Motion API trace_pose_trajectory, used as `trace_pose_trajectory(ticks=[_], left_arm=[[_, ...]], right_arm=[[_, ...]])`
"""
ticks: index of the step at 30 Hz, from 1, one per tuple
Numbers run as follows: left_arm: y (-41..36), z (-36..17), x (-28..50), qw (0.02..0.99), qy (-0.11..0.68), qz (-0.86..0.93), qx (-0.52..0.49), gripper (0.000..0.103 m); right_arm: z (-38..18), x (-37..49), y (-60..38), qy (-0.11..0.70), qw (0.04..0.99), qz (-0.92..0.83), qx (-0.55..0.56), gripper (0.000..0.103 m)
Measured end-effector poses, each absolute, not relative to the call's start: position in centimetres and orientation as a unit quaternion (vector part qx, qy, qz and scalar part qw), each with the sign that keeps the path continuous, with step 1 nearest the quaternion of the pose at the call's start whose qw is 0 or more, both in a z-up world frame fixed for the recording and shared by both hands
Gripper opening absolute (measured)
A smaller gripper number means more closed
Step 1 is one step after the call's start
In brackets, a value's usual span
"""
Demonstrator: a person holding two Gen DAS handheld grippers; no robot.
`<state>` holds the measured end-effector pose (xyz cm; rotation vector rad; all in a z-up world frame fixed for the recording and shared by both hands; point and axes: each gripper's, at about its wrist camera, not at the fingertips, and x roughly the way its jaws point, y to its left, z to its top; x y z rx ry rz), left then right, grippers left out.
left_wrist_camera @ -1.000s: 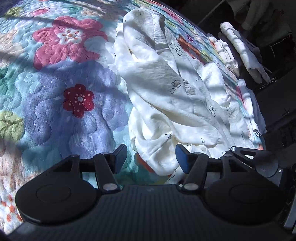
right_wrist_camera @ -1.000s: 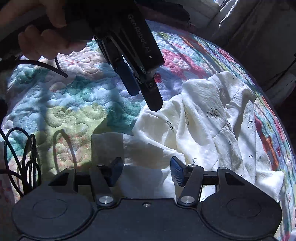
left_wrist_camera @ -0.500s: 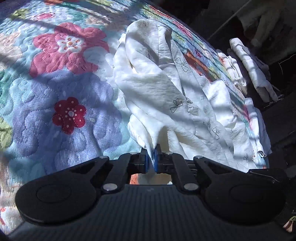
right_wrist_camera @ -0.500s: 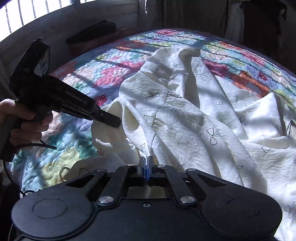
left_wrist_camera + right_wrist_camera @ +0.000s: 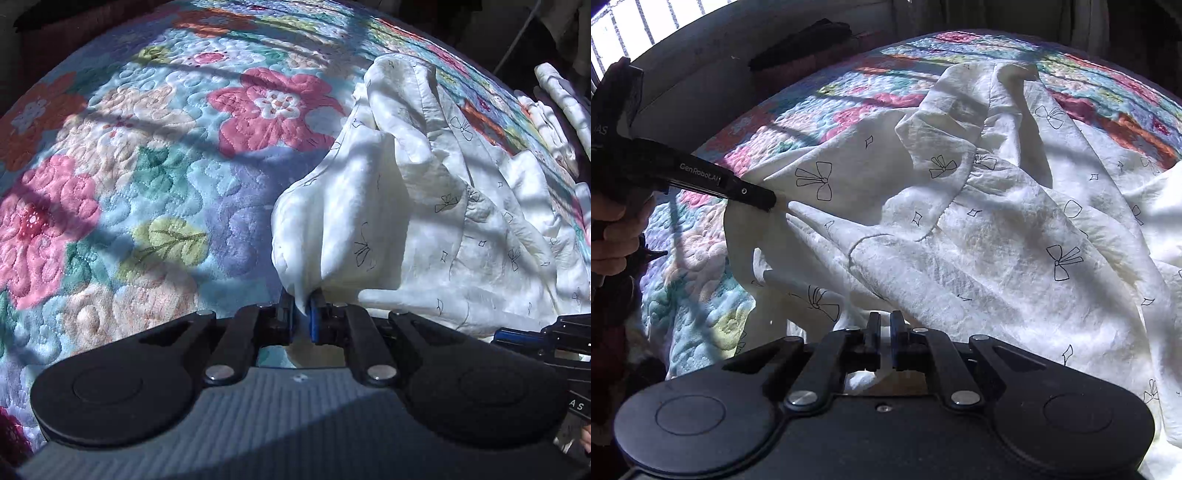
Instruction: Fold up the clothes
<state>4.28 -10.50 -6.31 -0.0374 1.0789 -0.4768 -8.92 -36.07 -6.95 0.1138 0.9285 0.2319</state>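
The left wrist view shows a lot of the flowery quilt (image 5: 155,192) on the bed, with big pink and red flowers. The right wrist view shows much less quilt, but it shows a grey wall (image 5: 701,85) past the far edge of the bed and a dark thing lying on a ledge there.

There is one white dress (image 5: 424,229) with little black bows drawn on it. It lies crumpled on the quilt, toward the right side of the bed in the left view. Only the left view shows two more white rolled cloths (image 5: 554,99) at the far right edge of the bed.

There are two grippers. The left gripper (image 5: 303,314) has its fingers pressed together on a fold of the dress, which is lifted into a peak. In the right view it reaches in from the left, its tip pinching the cloth, and a hand (image 5: 613,236) holds it. The right gripper (image 5: 884,332) has its fingers nearly together, pinching the near edge of the dress.
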Motion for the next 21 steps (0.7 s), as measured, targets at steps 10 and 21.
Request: trace_pose_trajectory(ticks=[10, 21], left_arm=[[-10.2, -0.3, 5.1, 0.849, 0.462, -0.256, -0.01, 0.028], [-13.9, -3.0, 12.8, 0.823, 0.457, -0.337, 0.003, 0.042]], right_arm=[[2.2, -4.7, -37.5, 0.395, 0.91, 0.115, 0.059, 0.059], [2.3, 9.1, -36.0, 0.458, 0.885, 0.082, 0.028, 0.082]])
